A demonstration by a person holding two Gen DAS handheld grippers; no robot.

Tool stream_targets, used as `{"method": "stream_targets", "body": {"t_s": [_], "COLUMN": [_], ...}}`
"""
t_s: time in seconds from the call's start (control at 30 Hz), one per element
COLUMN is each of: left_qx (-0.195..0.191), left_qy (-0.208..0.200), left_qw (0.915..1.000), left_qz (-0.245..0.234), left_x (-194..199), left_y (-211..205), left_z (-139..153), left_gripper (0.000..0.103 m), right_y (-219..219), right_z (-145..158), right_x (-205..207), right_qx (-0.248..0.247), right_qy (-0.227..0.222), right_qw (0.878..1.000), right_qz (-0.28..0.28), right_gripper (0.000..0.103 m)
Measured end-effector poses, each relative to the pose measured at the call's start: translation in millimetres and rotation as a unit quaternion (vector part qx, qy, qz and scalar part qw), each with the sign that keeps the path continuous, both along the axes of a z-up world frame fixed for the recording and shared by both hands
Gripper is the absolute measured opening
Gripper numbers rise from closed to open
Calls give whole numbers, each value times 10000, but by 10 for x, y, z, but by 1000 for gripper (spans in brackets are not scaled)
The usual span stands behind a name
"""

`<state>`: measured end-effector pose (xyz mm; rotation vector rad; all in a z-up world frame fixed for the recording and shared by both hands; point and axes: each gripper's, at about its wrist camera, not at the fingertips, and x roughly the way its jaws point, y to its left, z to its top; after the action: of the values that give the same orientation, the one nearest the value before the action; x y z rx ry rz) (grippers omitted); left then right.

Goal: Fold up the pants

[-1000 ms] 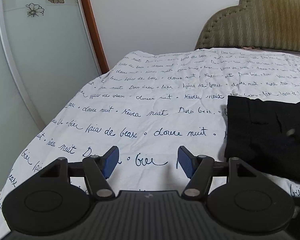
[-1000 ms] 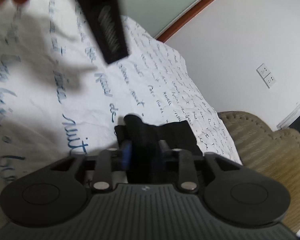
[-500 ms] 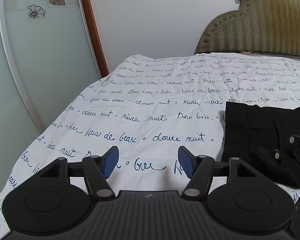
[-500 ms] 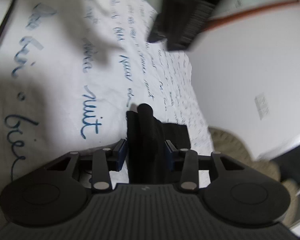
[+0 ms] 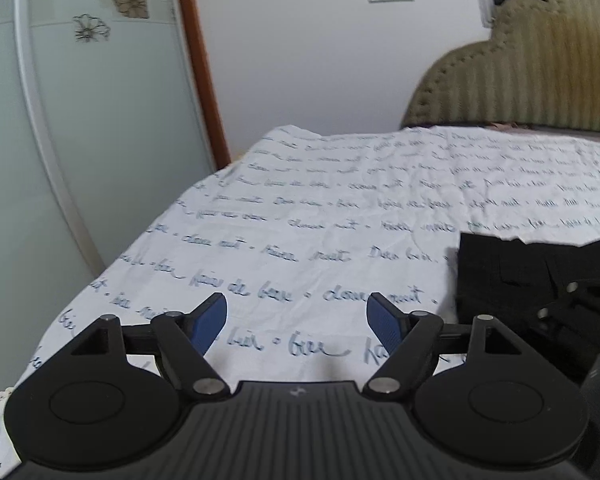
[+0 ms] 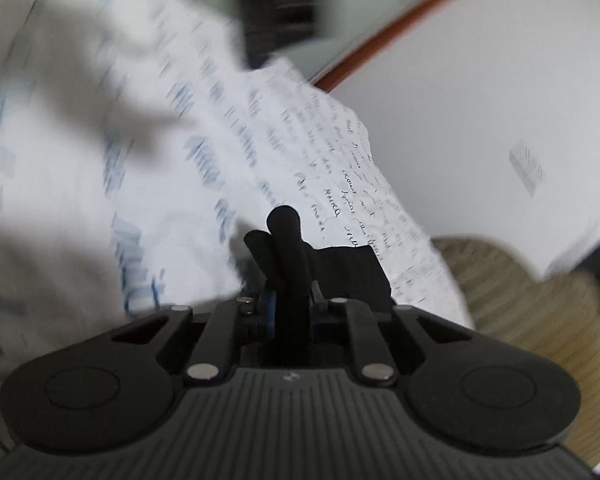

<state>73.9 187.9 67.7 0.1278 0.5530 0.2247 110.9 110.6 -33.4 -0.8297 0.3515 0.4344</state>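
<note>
My left gripper [image 5: 296, 320] points forward and somewhat downward over the bed [image 5: 340, 208], its blue fingers [image 5: 210, 320] spread apart and widening, with only the printed sheet [image 5: 300, 240] showing between them. Nothing is gripped on this side.

The pants [image 5: 512, 276] lie on the sheet to the right of my left gripper, a black folded block with a straight left edge, well short of the headboard [image 5: 532, 68]. In the left view I see my right gripper's [image 5: 572, 312] black linkage lying over the near part of the pants at the frame's right edge.

In the right view, my right gripper [image 6: 290, 304] is rolled hard over, so the bed slants across the frame, and it too points somewhat downward. Its fingers [image 6: 268, 308] are narrowing on a bunched fold of the pants [image 6: 288, 248], which stands up between them as two rounded black ridges; the pads press the cloth from both sides. The rest of the garment spreads flat beyond, toward the headboard [image 6: 500, 280]. This view is blurred, and the sheet's [image 6: 180, 160] script is smeared. A dark ribbed body near the top edge is my left gripper [image 6: 276, 0], seen from outside.
</note>
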Motion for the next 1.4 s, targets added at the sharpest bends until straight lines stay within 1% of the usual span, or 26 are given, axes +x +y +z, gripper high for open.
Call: {"method": "stream_targets", "body": {"t_s": [0.07,0.2,0.3,0.4,0.47,0.5,0.53,0.63,0.7,0.73,0.8,0.83,0.87,0.93,0.97,1.0,1.03,1.07,1.1,1.17,1.23,1.27,1.3,1.33,1.37,1.4], "left_qx": [-33,-2,26,135,232,277,312,389,426,446,436,421,417,527,647,796,1000,1187,1280,1148,870,820,846,934,1043,1127], "left_qy": [-49,-127,-205,-230,-241,-242,-233,-189,-163,-142,-132,-156,-153,25,133,234,390,518,540,444,264,175,94,53,88,180], "left_qw": [9999,9997,9994,9992,9991,9990,9990,9991,9986,9979,9963,9951,9936,9912,9896,9878,9857,9834,9821,9829,9824,9818,9811,9807,9810,9813], "left_qz": [90,227,270,287,276,250,213,-22,-278,-457,-734,-886,-1036,-1217,-1276,-1316,-1300,-1270,-1273,-1373,-1629,-1704,-1739,-1714,-1634,-1553], "left_x": [-18,-63,-98,-94,-82,-80,-78,-49,-10,7,38,50,65,123,146,162,172,174,167,166,189,218,258,310,376,437], "left_y": [53,121,135,89,35,1,-43,-215,-384,-492,-725,-853,-969,-1197,-1293,-1362,-1424,-1466,-1495,-1553,-1647,-1710,-1782,-1841,-1883,-1904], "left_z": [42,113,176,219,243,254,264,269,259,246,203,168,121,-21,-113,-211,-309,-383,-410,-331,-201,-159,-156,-179,-229,-291], "left_gripper": [77,77,77,77,77,77,77,77,78,78,83,84,85,85,85,85,85,85,85,85,85,85,86,86,86,86], "right_y": [-1,73,149,327,406,403,357,-5,-399,-618,-1080,-1328,-1552,-1905,-2013,-2097,-2166,-2233,-2317,-2445,-2543,-2576,-2598,-2619,-2655,-2675], "right_z": [97,224,343,293,152,120,149,491,706,765,791,754,695,518,402,300,275,306,379,538,652,667,661,635,601,551], "right_x": [26,14,-161,-352,-389,-413,-476,-705,-843,-881,-863,-818,-769,-707,-701,-718,-767,-775,-740,-587,-327,-164,12,194,380,545], "right_qx": [287,608,961,858,678,684,774,1446,1811,1865,1874,1948,2051,2206,2210,2202,2279,2383,2531,2783,2801,2832,2911,3050,3205,3327], "right_qy": [53,128,268,470,840,946,963,1187,1049,923,772,871,1087,1642,1952,2152,2146,2223,2269,1953,1698,1677,1776,1932,2126,2316], "right_qw": [9996,9980,9945,9932,9919,9906,9891,9785,9759,9775,9781,9729,9650,9480,9409,9371,9371,9340,9294,9292,9329,9329,9287,9215,9127,9040], "right_qz": [4,103,323,623,668,719,795,873,623,344,-480,-888,-1223,-1603,-1666,-1642,-1546,-1466,-1437,-1451,-1498,-1464,-1453,-1432,-1380,-1360], "right_gripper": [14,13,13,14,23,31,33,34,34,34,34,35,36,39,41,42,42,42,41,41,42,42,41,36,33,28]}}
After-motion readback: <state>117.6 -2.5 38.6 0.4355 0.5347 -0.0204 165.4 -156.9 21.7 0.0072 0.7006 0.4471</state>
